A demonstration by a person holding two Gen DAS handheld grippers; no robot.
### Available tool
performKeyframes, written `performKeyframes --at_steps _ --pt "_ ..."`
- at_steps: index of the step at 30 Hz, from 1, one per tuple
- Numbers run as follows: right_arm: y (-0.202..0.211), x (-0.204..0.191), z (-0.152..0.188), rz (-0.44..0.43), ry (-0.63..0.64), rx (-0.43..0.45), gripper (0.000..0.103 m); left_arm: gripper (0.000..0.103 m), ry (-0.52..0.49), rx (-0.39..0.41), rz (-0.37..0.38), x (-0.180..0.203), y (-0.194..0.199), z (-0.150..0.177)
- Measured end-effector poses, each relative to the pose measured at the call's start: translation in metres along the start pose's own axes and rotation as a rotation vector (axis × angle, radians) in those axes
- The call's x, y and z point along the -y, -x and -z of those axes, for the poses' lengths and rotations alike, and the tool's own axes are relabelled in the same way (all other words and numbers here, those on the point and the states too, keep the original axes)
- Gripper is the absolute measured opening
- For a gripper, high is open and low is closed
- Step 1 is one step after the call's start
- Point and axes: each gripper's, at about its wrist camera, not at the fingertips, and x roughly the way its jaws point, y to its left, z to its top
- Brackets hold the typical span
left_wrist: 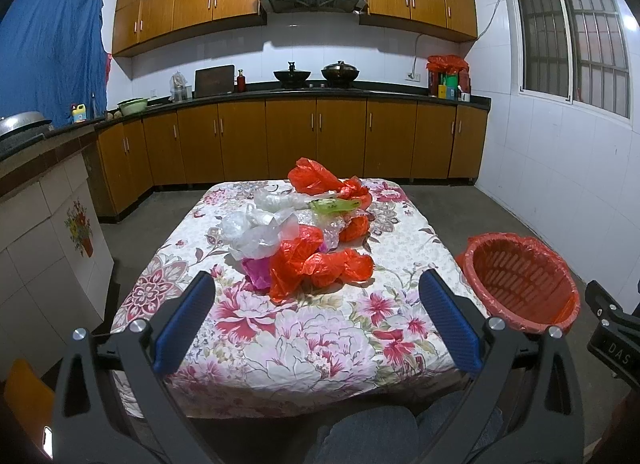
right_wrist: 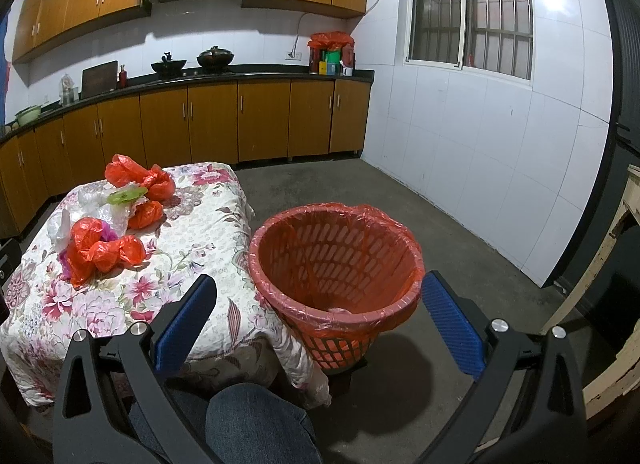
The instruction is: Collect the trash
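A pile of crumpled bags lies on the table with the floral cloth (left_wrist: 304, 344) (right_wrist: 200, 232): red bags (left_wrist: 316, 264) (right_wrist: 100, 248), clear and white plastic (left_wrist: 256, 228) (right_wrist: 60, 228), a pink scrap (left_wrist: 256, 270) and a green wrapper (left_wrist: 334, 206) (right_wrist: 126, 195). A red basket lined with a red bag (left_wrist: 524, 284) (right_wrist: 336, 260) stands on the floor right of the table. My left gripper (left_wrist: 316, 284) is open above the table's near edge, short of the pile. My right gripper (right_wrist: 320, 288) is open, held in front of the basket, nothing between its fingers.
Wooden cabinets and a dark counter (left_wrist: 320, 94) with two woks run along the back wall. A tiled wall with a barred window (right_wrist: 472, 8) is on the right. A person's jeans-clad knee (right_wrist: 256, 420) is below the grippers. A worn wooden frame (right_wrist: 616, 284) stands at far right.
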Motion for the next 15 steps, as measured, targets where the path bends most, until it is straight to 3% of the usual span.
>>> performKeyframes --at_steps 15 --pt "-0.0006 0.0011 -0.0005 0.000 -0.001 -0.002 0.101 0.099 0.001 -0.003 0.000 -0.0002 -0.0004 -0.0002"
